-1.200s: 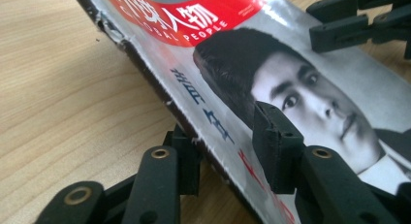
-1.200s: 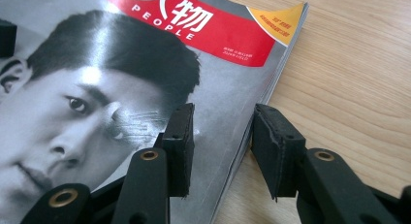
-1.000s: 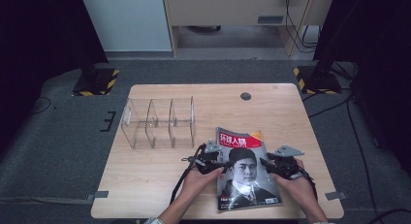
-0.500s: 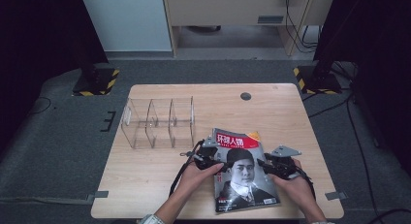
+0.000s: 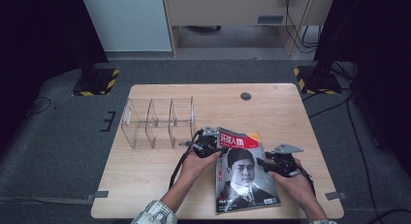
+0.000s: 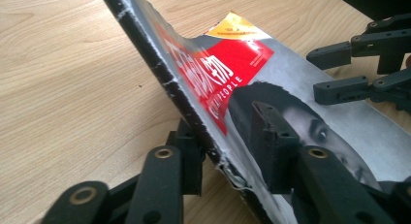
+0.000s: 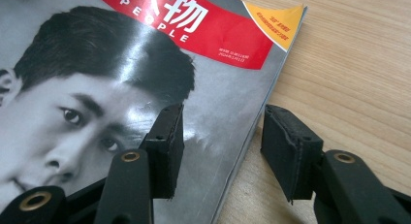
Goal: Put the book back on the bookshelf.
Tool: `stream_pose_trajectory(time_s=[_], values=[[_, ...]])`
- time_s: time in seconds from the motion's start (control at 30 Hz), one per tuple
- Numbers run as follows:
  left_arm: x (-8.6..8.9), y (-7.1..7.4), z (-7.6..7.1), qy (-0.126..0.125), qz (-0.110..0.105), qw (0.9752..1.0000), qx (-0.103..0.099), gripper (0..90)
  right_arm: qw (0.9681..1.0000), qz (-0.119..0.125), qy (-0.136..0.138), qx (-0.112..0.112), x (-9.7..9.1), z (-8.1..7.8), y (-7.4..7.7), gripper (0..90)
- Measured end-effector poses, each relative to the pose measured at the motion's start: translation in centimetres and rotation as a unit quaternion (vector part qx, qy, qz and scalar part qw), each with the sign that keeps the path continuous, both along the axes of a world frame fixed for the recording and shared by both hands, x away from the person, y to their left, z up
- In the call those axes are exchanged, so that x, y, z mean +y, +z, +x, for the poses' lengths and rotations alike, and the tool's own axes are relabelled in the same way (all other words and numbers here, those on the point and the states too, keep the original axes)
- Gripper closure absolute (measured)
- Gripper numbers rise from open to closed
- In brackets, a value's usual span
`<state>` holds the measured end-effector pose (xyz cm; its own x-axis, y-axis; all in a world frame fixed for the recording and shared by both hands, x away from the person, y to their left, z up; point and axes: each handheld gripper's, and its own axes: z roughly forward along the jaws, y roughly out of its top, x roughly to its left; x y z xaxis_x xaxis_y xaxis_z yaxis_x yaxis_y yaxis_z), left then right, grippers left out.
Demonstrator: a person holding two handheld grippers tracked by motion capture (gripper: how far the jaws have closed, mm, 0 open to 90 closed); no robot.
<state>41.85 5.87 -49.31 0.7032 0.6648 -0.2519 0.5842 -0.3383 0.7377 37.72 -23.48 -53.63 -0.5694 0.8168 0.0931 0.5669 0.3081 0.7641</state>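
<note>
A: Mag. [image 5: 245, 173] status?
B: Spine edge is clamped by L gripper [image 6: 228, 151], jaws just closed onto it; that side's lifted off the table [image 5: 160, 190], front-right area.
A: R gripper [image 7: 218, 146]?
B: Held apart, straddling opp. edge; jaws just widened, pads not pressing.

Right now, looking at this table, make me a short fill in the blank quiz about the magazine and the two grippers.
1. The left gripper is clamped on the magazine's ____ edge.
2. The right gripper's jaws stand ____, astride the magazine's other edge.
3. The clear plastic organizer beside the magazine holds ____.
4. The banner across the cover is ____.

Missing words: spine; open; nothing; red
</note>
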Motion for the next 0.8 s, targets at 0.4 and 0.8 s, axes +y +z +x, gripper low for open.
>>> stream_pose_trajectory(time_s=[0.4,0.8], values=[[-1.4,1.3,1.1,-0.001,0.016,0.9999,0.004,66.1,1.0000,-0.002,-0.001,-0.003,0.3,0.0,0.0,51.1],[-3.2,2.1,2.2,-0.025,0.029,0.9990,0.022,57.5,1.0000,0.000,-0.008,0.000,0.4,-0.1,0.0,50.8]])
